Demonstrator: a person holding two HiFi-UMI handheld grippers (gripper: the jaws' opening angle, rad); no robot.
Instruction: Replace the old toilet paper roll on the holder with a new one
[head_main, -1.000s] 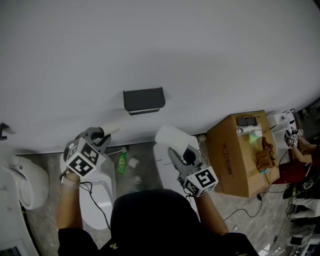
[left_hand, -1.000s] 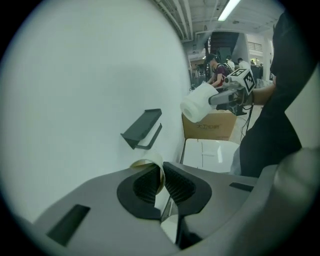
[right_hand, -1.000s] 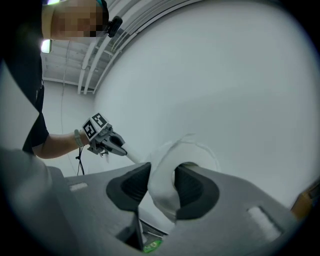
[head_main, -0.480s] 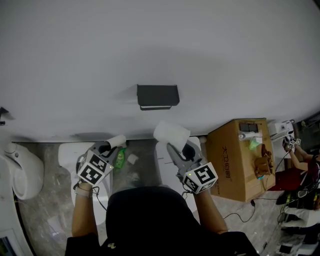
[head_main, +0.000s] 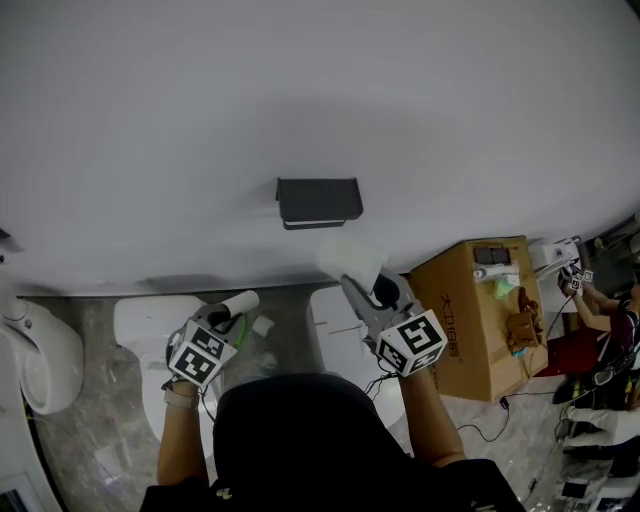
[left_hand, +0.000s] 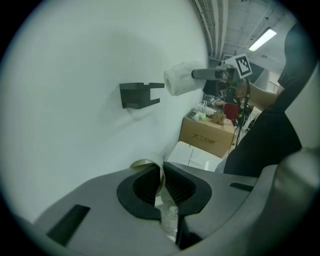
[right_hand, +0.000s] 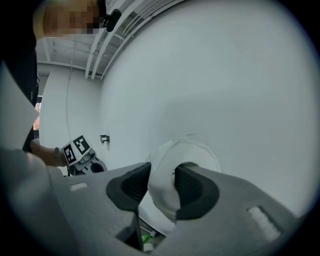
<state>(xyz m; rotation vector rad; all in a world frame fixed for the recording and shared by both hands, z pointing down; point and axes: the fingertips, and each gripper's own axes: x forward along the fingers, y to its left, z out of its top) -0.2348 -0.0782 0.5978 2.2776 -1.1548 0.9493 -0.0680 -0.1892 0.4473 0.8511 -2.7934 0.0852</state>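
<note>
The black holder (head_main: 318, 202) on the white wall carries no roll. My left gripper (head_main: 228, 312) hangs low at the left, shut on the empty cardboard tube (head_main: 240, 302); the left gripper view shows the tube's thin wall (left_hand: 160, 176) pinched between the pads. My right gripper (head_main: 362, 286) is shut on the new white roll (head_main: 350, 262), just below and right of the holder. In the right gripper view one jaw sits inside the roll's (right_hand: 172, 175) core and the other outside. The left gripper view shows the roll (left_hand: 181, 78) level with the holder (left_hand: 137, 95), close to its right end.
A white toilet (head_main: 150, 335) stands below my left gripper, with another white fixture (head_main: 45, 360) at the far left. A white box (head_main: 335, 320) and a cardboard box (head_main: 480, 320) with small items on top stand to the right. A person (head_main: 600, 330) sits at the far right.
My left gripper has sunk with the cardboard tube, down and away from the holder. My right gripper has carried the new roll up closer to the holder.
</note>
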